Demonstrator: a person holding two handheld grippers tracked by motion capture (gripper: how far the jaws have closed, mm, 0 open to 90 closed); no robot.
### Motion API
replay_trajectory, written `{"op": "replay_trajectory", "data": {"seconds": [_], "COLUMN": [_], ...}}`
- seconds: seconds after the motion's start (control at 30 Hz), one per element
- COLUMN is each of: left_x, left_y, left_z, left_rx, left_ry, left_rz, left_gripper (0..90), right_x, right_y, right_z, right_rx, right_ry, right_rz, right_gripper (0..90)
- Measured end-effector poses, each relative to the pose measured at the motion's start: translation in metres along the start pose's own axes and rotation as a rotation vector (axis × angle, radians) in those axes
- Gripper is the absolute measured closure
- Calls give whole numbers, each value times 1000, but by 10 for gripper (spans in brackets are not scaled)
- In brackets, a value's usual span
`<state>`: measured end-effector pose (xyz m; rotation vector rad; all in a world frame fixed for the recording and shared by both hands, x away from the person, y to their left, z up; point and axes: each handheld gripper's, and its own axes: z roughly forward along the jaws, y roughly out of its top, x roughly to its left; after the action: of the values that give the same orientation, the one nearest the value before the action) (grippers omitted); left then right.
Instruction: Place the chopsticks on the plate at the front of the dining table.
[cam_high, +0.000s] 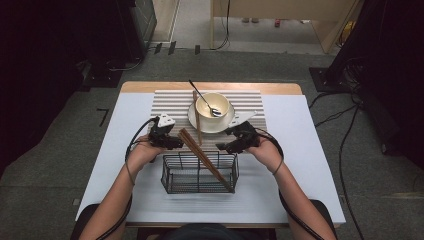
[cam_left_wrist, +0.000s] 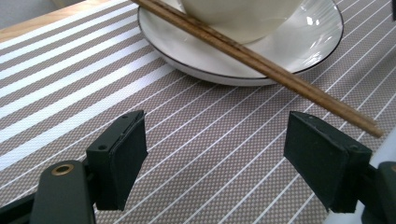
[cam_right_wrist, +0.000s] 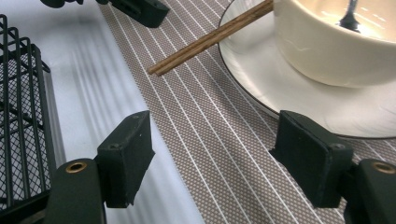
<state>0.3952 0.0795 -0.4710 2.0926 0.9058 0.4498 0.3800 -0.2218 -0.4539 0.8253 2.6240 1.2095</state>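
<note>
A spoon (cam_high: 202, 98) is resting in the bowl (cam_high: 212, 105) on the plate (cam_high: 210, 124). One chopstick pair (cam_high: 198, 117) is leaning on the plate; another (cam_high: 205, 159) is sitting in the basket (cam_high: 199, 173) near the table's front edge. You're holding both grippers, left (cam_high: 172, 143) and right (cam_high: 223, 146), with jaws open and empty over the mat (cam_high: 170, 102).

We see glossy ceramic on the plate (cam_left_wrist: 308, 42), brown wooden chopsticks (cam_left_wrist: 261, 65) across it, over a matt woven placemat (cam_left_wrist: 187, 154).
</note>
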Motion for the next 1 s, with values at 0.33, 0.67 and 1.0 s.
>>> {"op": "replay_trajectory", "data": {"seconds": [0.33, 0.67, 1.0], "left_x": [12, 25, 36], "left_y": [-10, -16, -27], "left_z": [-5, -9, -8], "left_rx": [14, 10, 55], "left_ry": [19, 33, 32], "left_rz": [-4, -47, -79], "left_gripper": [218, 218, 218], "right_x": [-13, -30, -45], "right_y": [-7, -18, -29], "right_z": [-9, -12, -14], "right_rx": [9, 23, 29], "right_ry": [-38, -64, -86], "right_rz": [8, 31, 53], "right_gripper": [279, 277, 274]}}
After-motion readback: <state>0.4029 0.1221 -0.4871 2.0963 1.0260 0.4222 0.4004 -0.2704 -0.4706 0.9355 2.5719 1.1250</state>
